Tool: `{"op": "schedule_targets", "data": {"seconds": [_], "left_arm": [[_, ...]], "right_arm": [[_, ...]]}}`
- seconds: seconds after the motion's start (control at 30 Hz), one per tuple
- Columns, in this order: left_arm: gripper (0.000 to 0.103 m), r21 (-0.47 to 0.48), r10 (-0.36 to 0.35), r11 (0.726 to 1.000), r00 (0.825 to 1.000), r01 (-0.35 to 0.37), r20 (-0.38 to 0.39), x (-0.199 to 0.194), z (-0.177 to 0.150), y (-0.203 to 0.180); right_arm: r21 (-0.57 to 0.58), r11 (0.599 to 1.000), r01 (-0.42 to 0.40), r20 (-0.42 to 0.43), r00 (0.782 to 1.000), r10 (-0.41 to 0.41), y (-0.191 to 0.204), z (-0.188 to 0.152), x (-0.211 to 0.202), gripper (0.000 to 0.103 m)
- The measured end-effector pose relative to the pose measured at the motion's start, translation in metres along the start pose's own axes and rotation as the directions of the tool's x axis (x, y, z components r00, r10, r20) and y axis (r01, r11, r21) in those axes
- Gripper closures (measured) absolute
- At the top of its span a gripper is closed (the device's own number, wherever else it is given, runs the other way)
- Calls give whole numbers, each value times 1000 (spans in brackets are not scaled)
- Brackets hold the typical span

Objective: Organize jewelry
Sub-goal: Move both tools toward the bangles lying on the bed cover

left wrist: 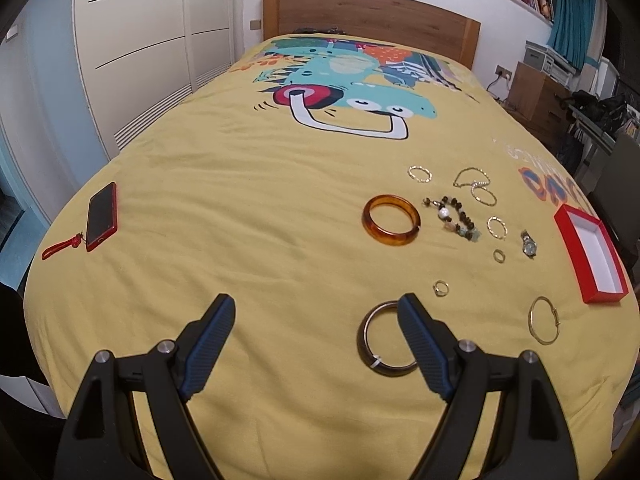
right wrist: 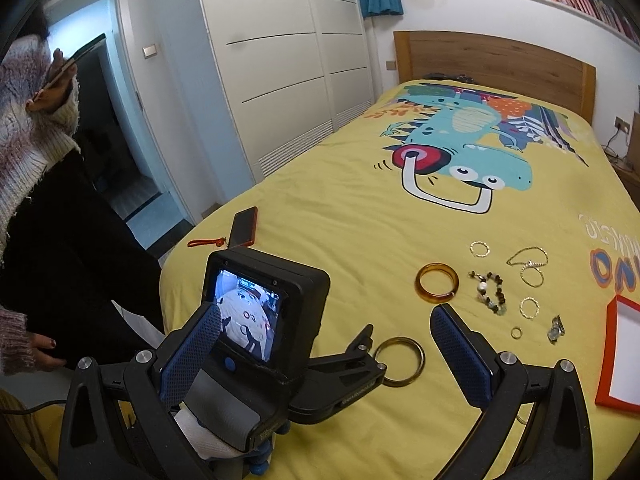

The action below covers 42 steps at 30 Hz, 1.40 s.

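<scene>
Jewelry lies on the yellow bedspread point(left wrist: 240, 208): an amber bangle point(left wrist: 391, 220) point(right wrist: 437, 282), a dark metal bangle point(left wrist: 387, 339) point(right wrist: 399, 362), a bead bracelet point(left wrist: 452, 216) point(right wrist: 490, 292), a thin gold bangle point(left wrist: 543, 320), several small rings, a chain point(left wrist: 472, 180) and a watch point(left wrist: 529, 243). An open red box point(left wrist: 592, 256) point(right wrist: 616, 360) with a white inside sits at the right. My left gripper point(left wrist: 316, 312) is open and empty above the bed, its right finger over the dark bangle's edge. My right gripper point(right wrist: 326, 320) is open and empty, behind the left gripper's camera body point(right wrist: 264, 312).
A red phone point(left wrist: 102, 216) point(right wrist: 244, 226) with a red strap lies near the bed's left edge. A person point(right wrist: 36, 184) stands at the left by the doorway. White wardrobes point(left wrist: 140, 52) line the left wall. A wooden headboard point(left wrist: 372, 16) is at the far end.
</scene>
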<state>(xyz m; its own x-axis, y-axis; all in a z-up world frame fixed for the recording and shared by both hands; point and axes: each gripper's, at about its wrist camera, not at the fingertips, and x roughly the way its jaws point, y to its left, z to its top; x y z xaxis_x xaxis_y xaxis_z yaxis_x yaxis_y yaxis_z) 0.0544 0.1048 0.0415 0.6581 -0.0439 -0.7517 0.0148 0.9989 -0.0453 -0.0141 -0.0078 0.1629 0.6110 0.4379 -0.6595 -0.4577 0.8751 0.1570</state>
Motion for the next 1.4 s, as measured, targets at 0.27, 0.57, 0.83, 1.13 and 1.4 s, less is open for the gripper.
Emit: {"op": "schedule_targets", "data": {"seconds": [0.27,0.57,0.83,1.13,1.4], "left_arm": [[20,-14,-12,1000,1000,12,16,-2,0,8],[20,-33,-30,999,999,30,19,-2,-1,10],[20,-24,-21,999,999,22,24,-5,-1,8],[20,2,-7,1000,1000,7,11,-3,-1,-8],[20,58,-8,998,1000,8,0,-3,-1,-44]], "right_arm": [[-20,1000,18,-13,1000,-18,11,3,12,1],[-19,999,30,-16,999,-30,15,6,15,1],[-19,999,31,-16,999,-32,16,6,15,1],[25,999,39,16,999,-39,-13,-5,-3,1],[143,983,114,17,993,-118,-84,-37,-29,1]]}}
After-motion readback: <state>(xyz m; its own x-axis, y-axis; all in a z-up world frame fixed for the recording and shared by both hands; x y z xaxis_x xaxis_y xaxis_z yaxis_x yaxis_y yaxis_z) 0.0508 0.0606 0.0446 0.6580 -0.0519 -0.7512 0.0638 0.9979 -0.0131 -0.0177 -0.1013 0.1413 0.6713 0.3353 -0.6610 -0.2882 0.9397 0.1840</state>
